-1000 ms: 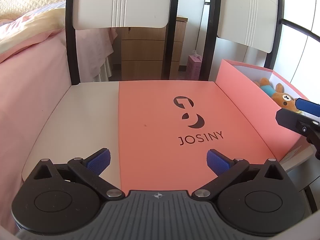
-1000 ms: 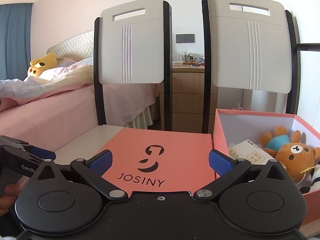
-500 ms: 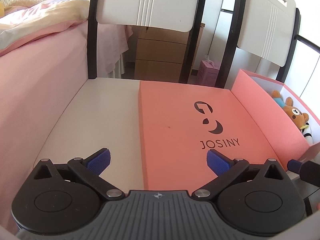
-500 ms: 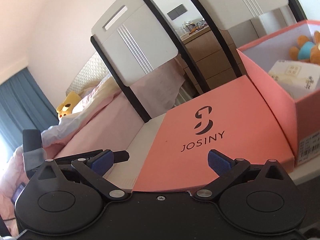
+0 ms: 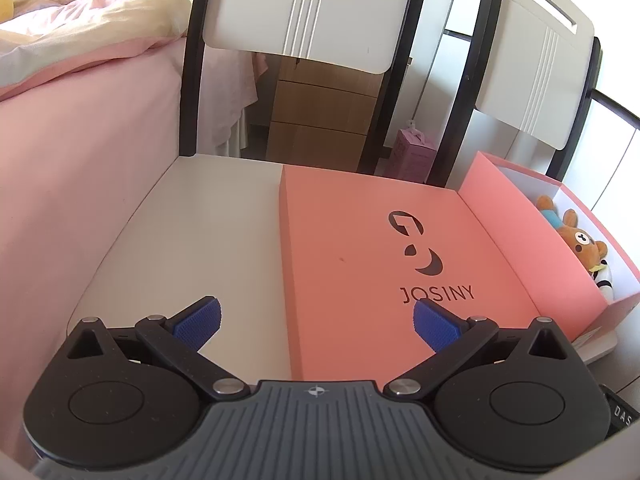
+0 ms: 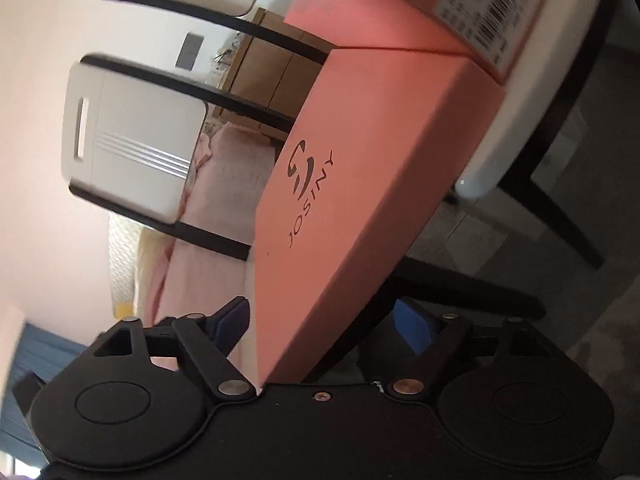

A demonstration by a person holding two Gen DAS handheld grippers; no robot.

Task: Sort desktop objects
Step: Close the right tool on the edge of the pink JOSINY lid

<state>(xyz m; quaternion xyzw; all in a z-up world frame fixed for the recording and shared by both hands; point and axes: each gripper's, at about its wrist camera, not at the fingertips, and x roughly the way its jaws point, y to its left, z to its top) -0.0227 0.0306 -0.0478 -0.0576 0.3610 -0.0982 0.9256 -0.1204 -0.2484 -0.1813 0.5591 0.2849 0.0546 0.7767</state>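
A pink JOSINY box lid [image 5: 360, 264] lies flat on the white chair seat [image 5: 192, 240]. To its right stands the open pink box [image 5: 516, 232] holding a brown teddy bear [image 5: 580, 240] and other soft toys. My left gripper [image 5: 316, 320] is open and empty, hovering over the lid's near left edge. In the right wrist view the camera is rolled onto its side; my right gripper [image 6: 324, 324] is open with its fingers straddling the near edge of the lid [image 6: 352, 184], one above and one below. The box's barcode label [image 6: 488, 0] shows at the top.
Two white chair backs with black frames [image 5: 304, 12] [image 5: 532, 76] stand behind the seat. A pink-covered bed [image 5: 72, 128] lies to the left. A wooden drawer unit [image 5: 320, 108] and a small pink carton [image 5: 412, 156] are behind. The grey floor [image 6: 560, 280] lies below the seat.
My right gripper rolled sideways and moved down to the lid's near edge, fingers now straddling it. My left gripper shifted left and tilted slightly; the right gripper has left its view.
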